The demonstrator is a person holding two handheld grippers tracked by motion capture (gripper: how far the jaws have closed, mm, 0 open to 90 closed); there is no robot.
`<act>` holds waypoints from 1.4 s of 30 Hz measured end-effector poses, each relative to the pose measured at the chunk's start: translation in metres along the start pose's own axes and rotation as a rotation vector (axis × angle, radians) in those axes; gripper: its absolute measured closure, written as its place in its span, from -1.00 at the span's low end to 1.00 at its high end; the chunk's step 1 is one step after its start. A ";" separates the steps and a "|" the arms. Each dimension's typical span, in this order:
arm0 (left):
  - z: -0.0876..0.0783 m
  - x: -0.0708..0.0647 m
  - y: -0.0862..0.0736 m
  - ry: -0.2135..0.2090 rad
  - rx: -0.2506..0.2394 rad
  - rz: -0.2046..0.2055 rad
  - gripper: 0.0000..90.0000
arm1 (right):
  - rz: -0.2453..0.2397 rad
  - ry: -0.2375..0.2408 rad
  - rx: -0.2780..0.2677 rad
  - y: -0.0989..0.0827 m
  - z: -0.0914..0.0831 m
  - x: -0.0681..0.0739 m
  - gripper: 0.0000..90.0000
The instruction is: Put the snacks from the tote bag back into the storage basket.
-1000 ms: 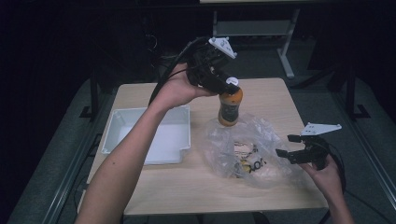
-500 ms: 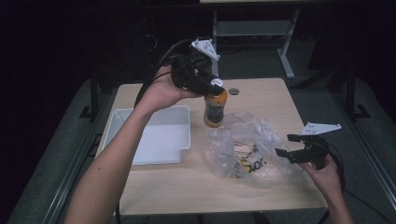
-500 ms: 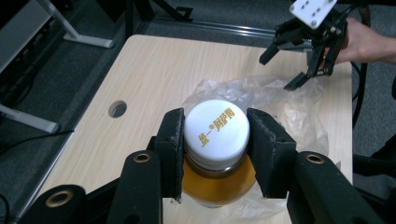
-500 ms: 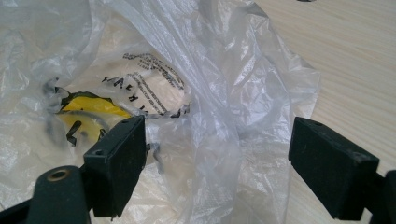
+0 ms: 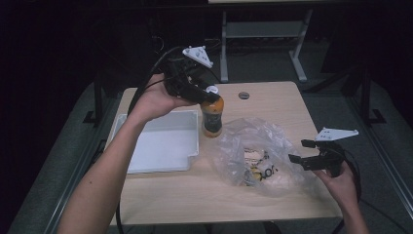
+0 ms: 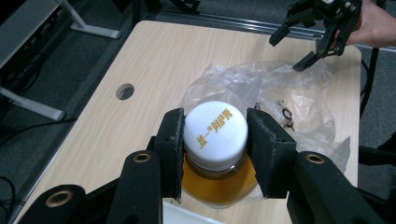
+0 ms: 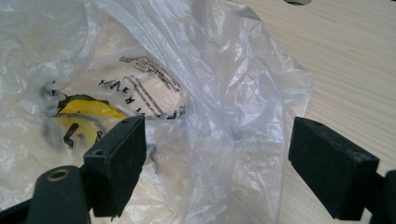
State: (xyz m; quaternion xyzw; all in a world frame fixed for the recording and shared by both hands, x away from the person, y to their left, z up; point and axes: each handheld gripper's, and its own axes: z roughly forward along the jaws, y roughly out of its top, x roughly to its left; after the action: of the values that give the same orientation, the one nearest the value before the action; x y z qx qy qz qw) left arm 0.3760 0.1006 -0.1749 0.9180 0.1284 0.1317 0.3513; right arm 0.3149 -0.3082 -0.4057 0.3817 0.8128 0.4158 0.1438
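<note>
Starting at the left: the white tray (image 5: 160, 141) lies flat on the worktop (image 5: 272, 100), its right rim just beside the bottle (image 5: 212, 117). Your left gripper (image 5: 209, 93) comes at the bottle from above and to the left, both pads clamped on the white cap (image 6: 215, 128), as the left gripper view confirms. The bottle's long axis is upright, and whether its base touches the worktop cannot be told. The tray is the nearest open room on that side. To the bottle's right the clear plastic bag (image 5: 258, 156) spreads wide, touching or nearly touching the bottle, so any move rightward would meet plastic. Beyond the bag your right gripper (image 5: 301, 152) hovers at its right edge, jaws spread, gripping nothing; the film lies between them in the right gripper view. The left hand (image 5: 156, 100) is the nearer to the bottle.
</note>
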 end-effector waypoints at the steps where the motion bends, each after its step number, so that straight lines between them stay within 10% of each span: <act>1: -0.001 0.001 -0.002 0.000 -0.003 -0.006 0.31 | 0.000 -0.001 0.001 0.000 0.000 0.000 -0.59; 42: -0.016 0.017 -0.075 0.036 0.018 -0.091 0.31 | 0.000 -0.010 -0.014 0.001 -0.003 0.002 -0.59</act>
State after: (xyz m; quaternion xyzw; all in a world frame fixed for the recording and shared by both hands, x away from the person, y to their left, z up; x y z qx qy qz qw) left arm 0.3755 0.1702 -0.2118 0.9119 0.1775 0.1310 0.3462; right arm 0.3122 -0.3077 -0.4026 0.3828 0.8092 0.4196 0.1506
